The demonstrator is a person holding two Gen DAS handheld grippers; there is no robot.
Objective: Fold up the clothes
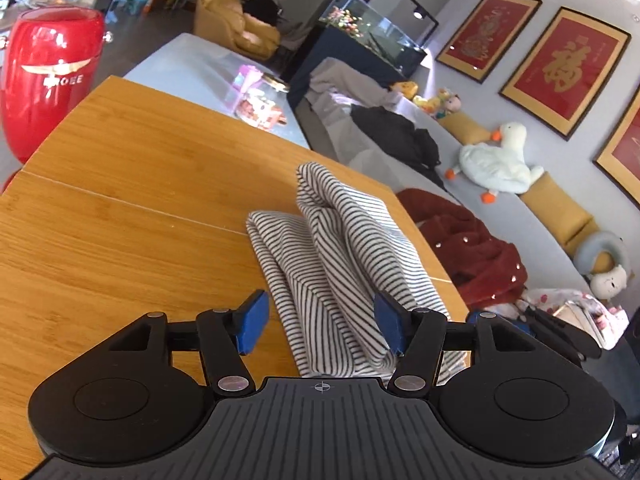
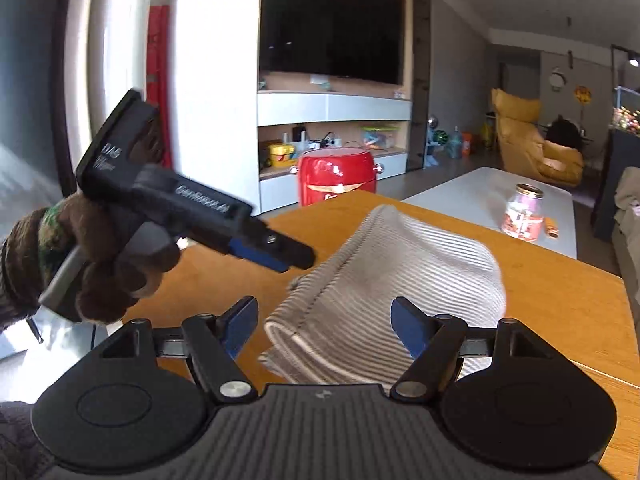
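Note:
A white garment with thin black stripes lies bunched and partly folded on the wooden table, near its right edge. My left gripper is open, its blue pads on either side of the garment's near end, not closed on it. In the right wrist view the same garment is blurred by motion and humps up on the table. My right gripper is open around the garment's near folded edge. The left gripper shows there at the left, held by a gloved hand, above the table beside the garment.
A red barrel-shaped container stands beyond the table's far left corner. A low grey coffee table carries a jar. A grey sofa to the right holds a red garment and a plush goose.

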